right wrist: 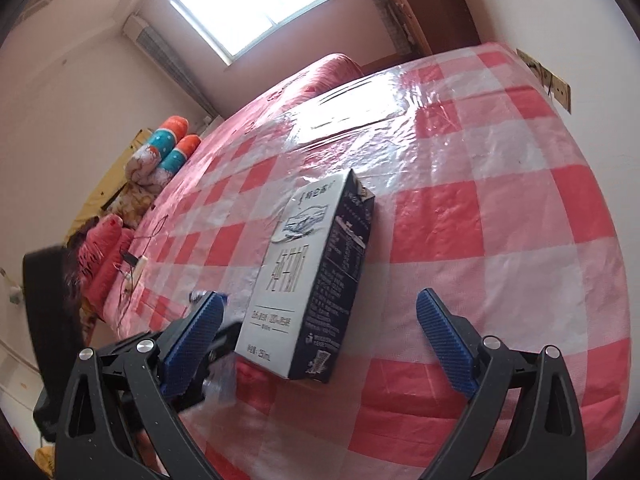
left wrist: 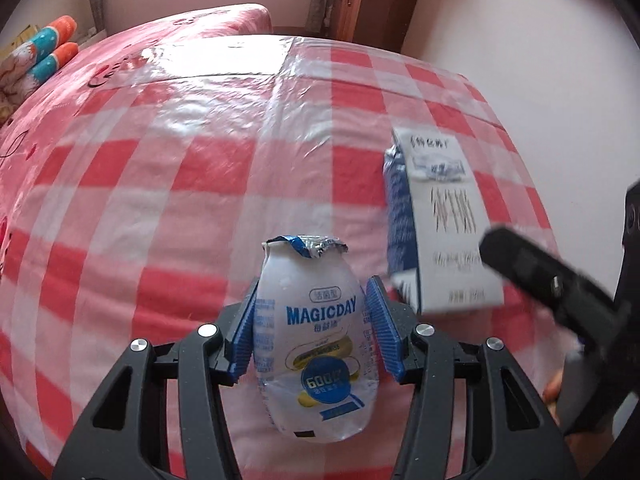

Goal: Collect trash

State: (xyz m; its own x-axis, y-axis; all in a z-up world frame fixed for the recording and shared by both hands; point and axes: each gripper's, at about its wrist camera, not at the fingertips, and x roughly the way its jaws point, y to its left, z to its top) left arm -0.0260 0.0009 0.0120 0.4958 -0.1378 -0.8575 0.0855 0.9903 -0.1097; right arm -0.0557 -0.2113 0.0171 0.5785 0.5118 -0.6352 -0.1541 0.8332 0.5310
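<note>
A white MAGICDAY bottle with a torn foil lid sits upright between the blue pads of my left gripper, which is shut on it above the checked tablecloth. To its right a white and dark blue milk carton lies flat on the cloth. In the right wrist view the same carton lies lengthwise between the fingers of my right gripper. That gripper is open, its pads clear of the carton on both sides. One black finger of it reaches in at the carton's near end.
The table carries a glossy red and white checked plastic cover. Beyond it is a red bed with rolled orange and teal bedding and a cable with a charger. Wall sockets sit past the far right edge.
</note>
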